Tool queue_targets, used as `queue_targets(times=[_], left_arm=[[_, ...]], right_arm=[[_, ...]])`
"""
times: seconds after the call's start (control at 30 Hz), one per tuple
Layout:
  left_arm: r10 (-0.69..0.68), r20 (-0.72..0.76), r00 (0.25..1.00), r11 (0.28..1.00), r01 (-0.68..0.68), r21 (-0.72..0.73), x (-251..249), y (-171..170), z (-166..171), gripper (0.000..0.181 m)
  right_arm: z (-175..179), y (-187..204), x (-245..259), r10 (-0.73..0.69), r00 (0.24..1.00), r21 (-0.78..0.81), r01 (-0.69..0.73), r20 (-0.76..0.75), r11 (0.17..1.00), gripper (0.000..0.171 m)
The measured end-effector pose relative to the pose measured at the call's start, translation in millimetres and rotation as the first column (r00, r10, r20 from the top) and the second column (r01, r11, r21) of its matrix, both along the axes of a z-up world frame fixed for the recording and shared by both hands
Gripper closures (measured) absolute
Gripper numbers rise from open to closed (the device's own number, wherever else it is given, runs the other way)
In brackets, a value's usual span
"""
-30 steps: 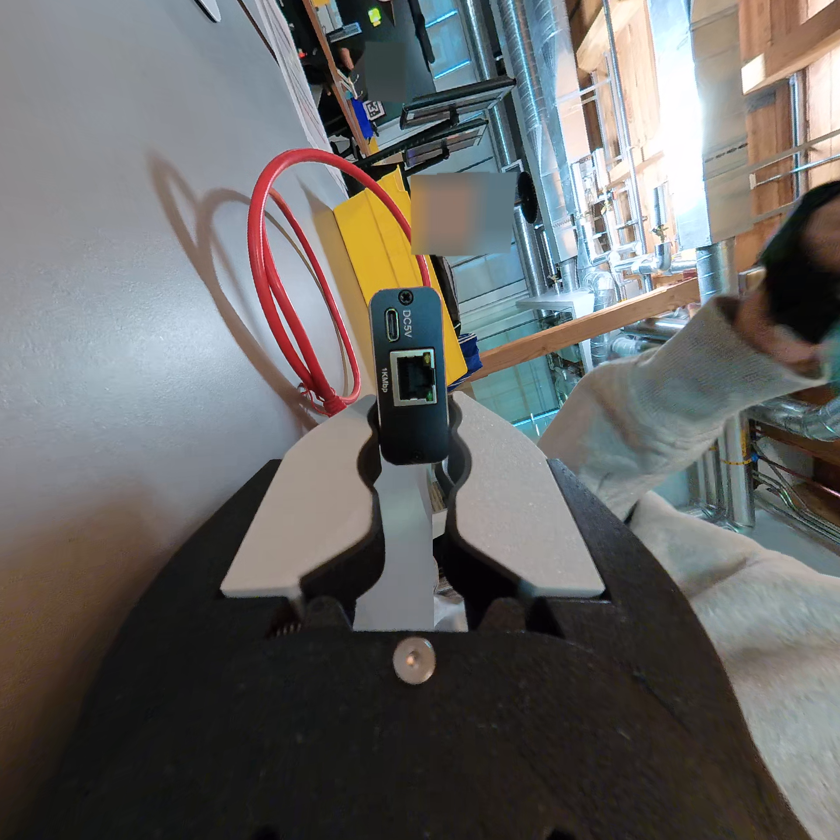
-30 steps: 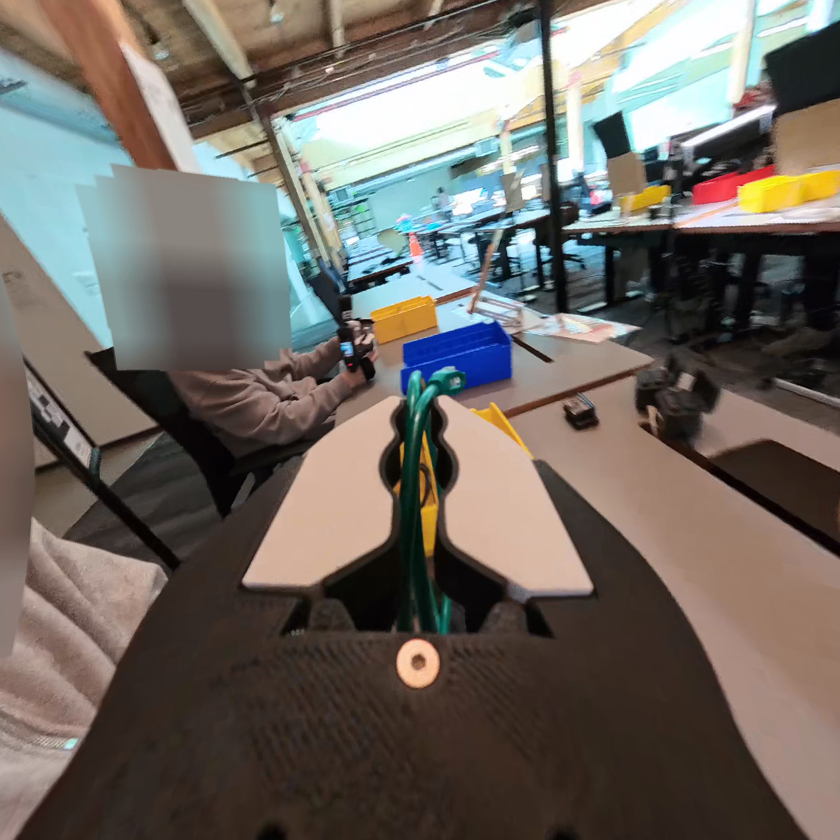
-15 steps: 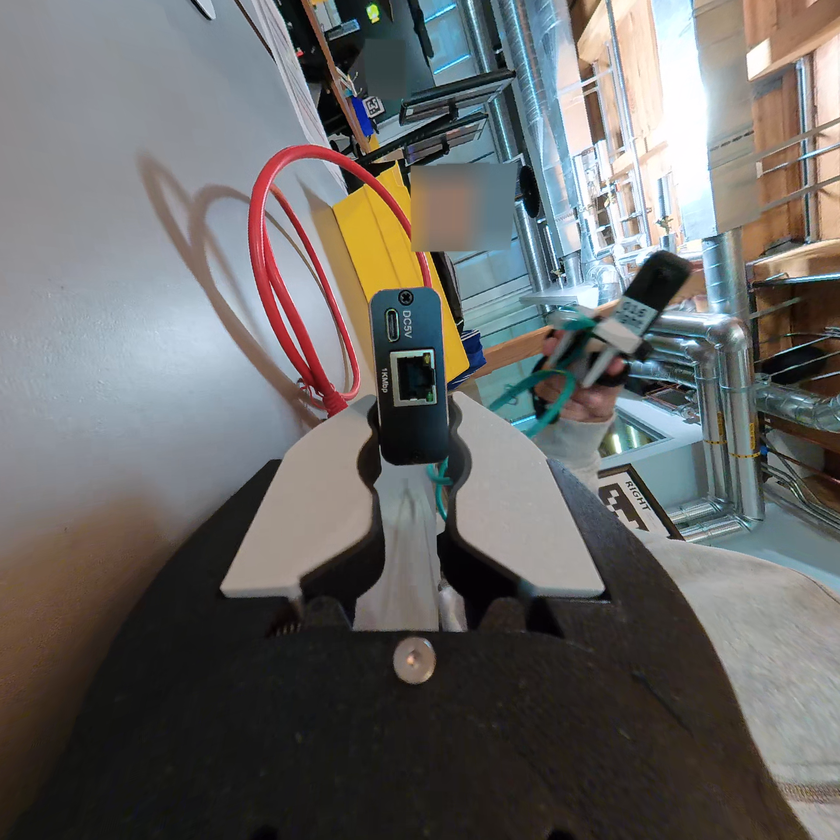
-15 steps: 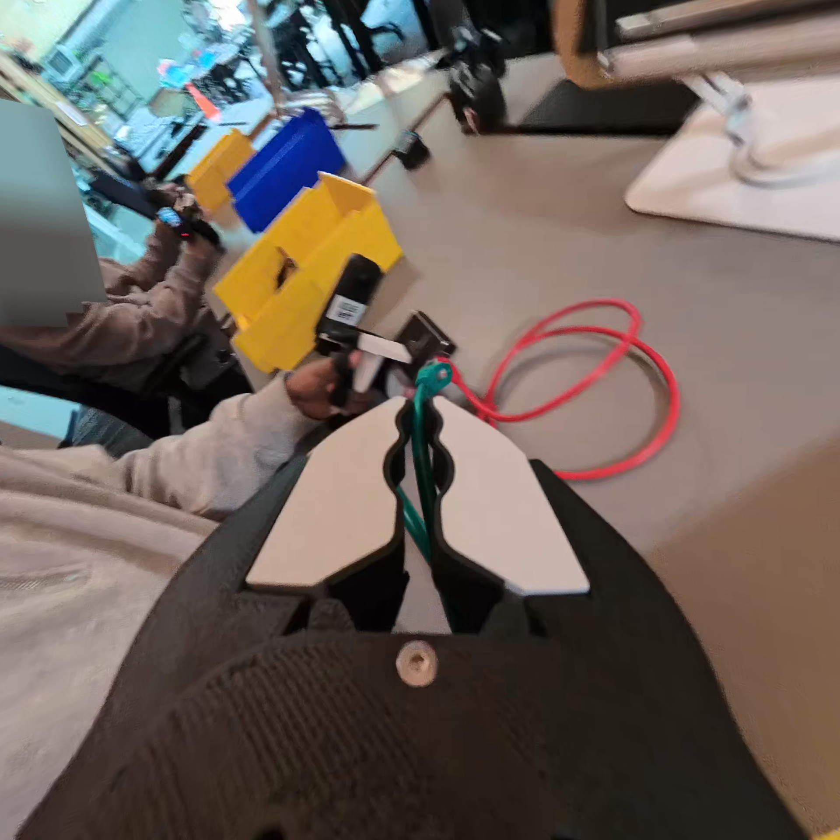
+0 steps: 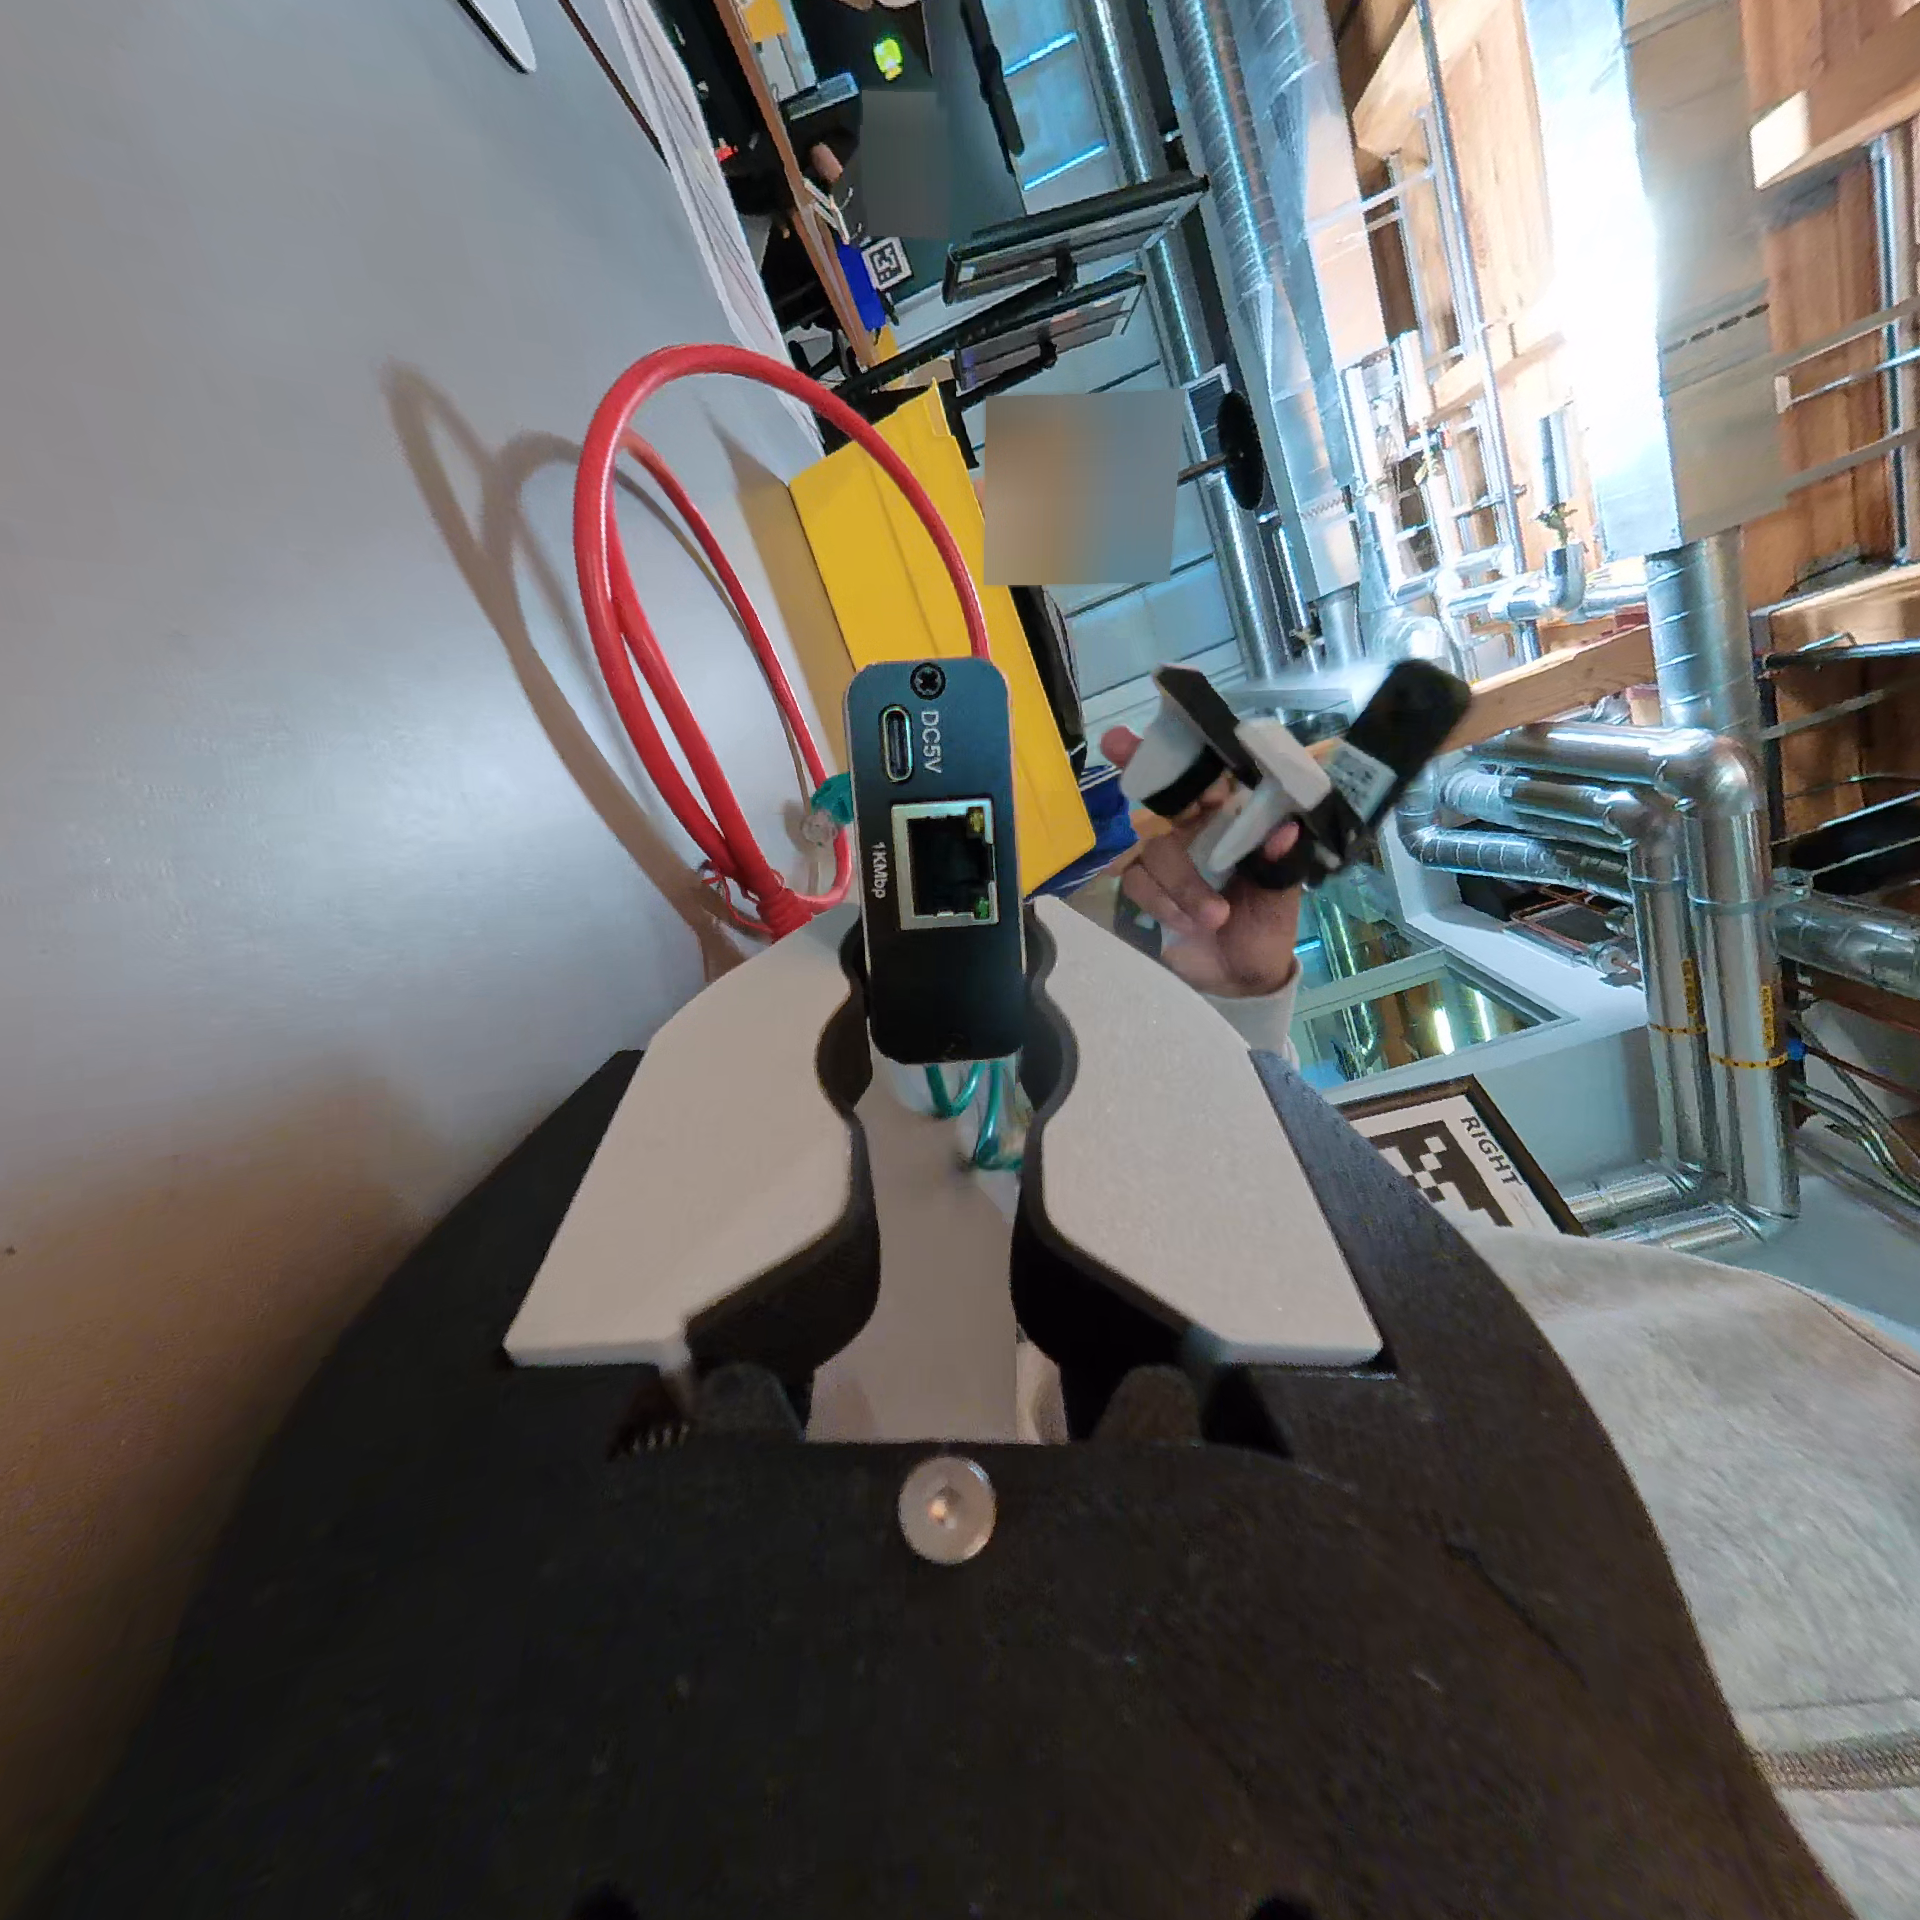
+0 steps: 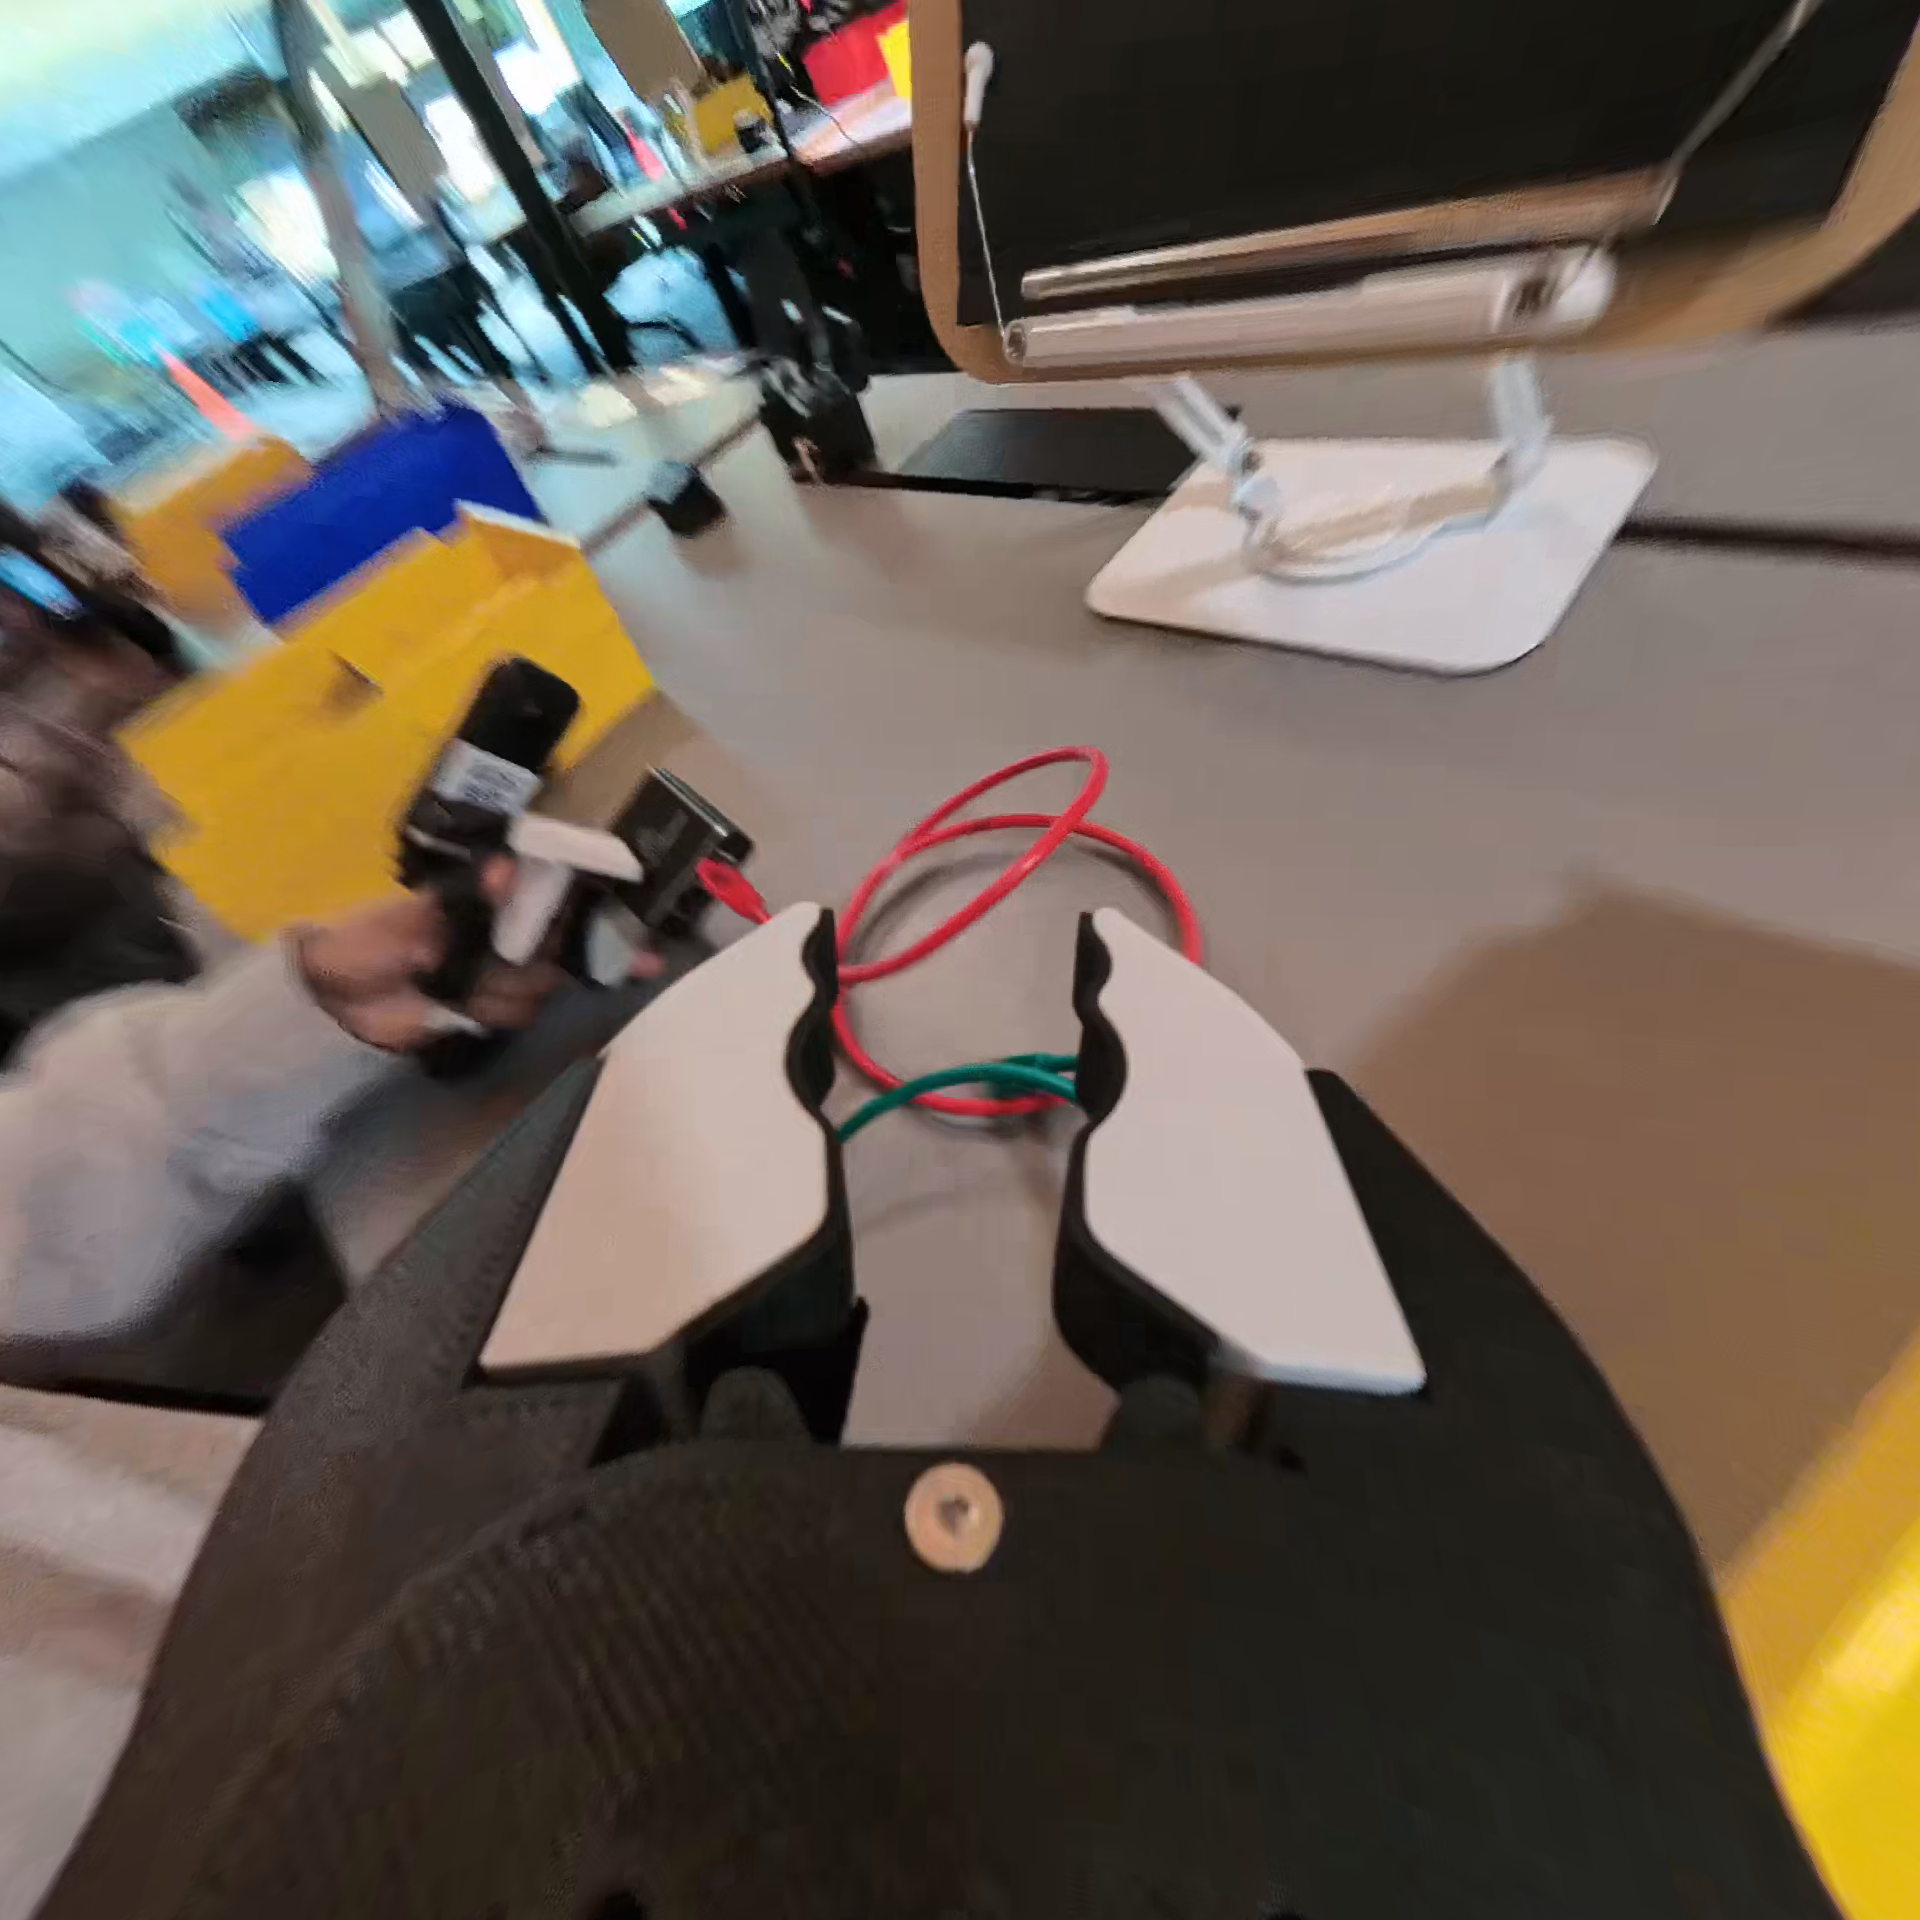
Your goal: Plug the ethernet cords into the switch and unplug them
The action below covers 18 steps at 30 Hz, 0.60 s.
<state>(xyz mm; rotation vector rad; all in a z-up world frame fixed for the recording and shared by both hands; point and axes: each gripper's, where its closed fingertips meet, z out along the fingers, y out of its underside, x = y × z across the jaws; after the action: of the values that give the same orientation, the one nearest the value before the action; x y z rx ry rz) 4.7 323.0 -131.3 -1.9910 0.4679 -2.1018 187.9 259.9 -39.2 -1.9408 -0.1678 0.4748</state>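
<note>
Holding the switch (image 5: 940, 862) clamped upright in the left gripper (image 5: 943, 997), empty port facing the lens. Right gripper (image 6: 951, 971) spread wide, holding nothing; green cord (image 6: 961, 1086) slack on the worktop (image 6: 1455, 831) between the jaws, red cord (image 6: 997, 831) coiled at 12 o'clock. Best regripped close behind the plug. Port face seen only from the left wrist; the green cord's lie only from the right.

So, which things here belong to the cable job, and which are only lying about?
For the job: switch in the left hand-held gripper; green cord; red cord; open right hand-held gripper.

Lying about: yellow bin; blue bin; white stand.
</note>
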Motion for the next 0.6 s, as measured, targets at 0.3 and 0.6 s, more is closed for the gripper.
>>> queue_targets(times=[0.3, 0.6], left_arm=[[-0.007, 0.000, 1.000, 1.000, 0.007, 0.003, 0.4, -1.0, -0.1, 0.157], [-0.011, -0.028, 1.000, 0.999, 0.012, 0.033, 1.4, -4.0, -2.7, 0.157]], right_arm=[[-42.8, -82.4, -40.8, 0.354, 0.860, -0.223, -0.288, 0.368, 0.931, 0.134], [-148.0, -90.1, -94.1, 0.357, 0.858, -0.371, -0.217, 0.368, 0.903, 0.130]])
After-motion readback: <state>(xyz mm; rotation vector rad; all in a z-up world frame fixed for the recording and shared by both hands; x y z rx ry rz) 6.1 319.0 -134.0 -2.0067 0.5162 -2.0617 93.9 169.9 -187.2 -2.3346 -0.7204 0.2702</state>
